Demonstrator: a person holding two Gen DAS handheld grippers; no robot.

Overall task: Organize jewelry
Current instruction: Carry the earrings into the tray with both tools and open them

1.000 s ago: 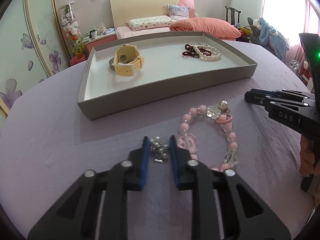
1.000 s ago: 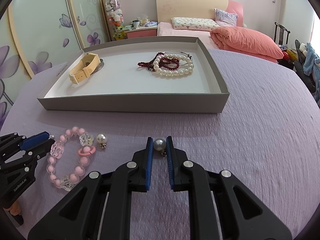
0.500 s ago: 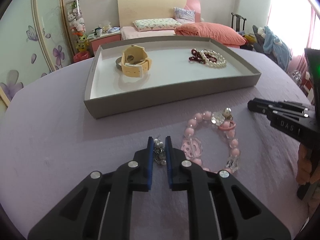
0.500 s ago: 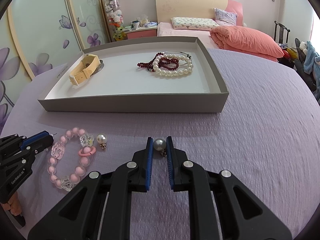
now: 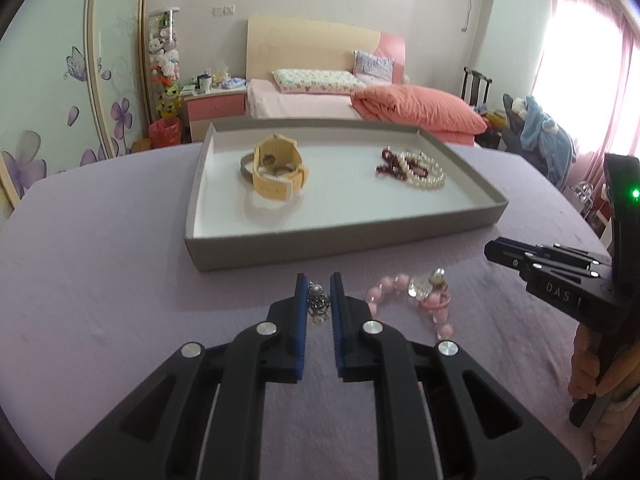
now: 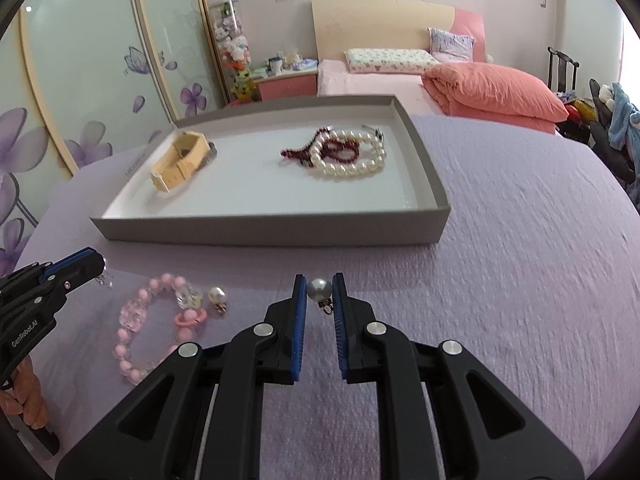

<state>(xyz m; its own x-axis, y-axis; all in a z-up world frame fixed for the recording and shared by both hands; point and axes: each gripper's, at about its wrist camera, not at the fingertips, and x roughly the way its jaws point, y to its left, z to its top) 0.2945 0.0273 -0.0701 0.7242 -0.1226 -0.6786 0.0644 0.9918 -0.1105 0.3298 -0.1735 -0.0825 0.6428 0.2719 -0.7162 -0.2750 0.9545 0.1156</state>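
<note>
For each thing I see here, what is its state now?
left gripper: shut on the pearl cluster earring.
right gripper: shut on the grey pearl earring.
tray: open, no lid.
cream watch: in the tray, strap buckled.
pearl bracelet: in the tray, beside dark red beads.
pink bead bracelet: on the cloth, outside the tray.
white pearl earring: on the cloth, loose.

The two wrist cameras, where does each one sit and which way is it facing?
Left wrist: on the left gripper, looking down its jaws at a pearl cluster earring they pinch; right gripper and a hand show.
Right wrist: on the right gripper, pinching a grey pearl earring; left gripper shows.
Shared: grey tray, pink bracelet.
</note>
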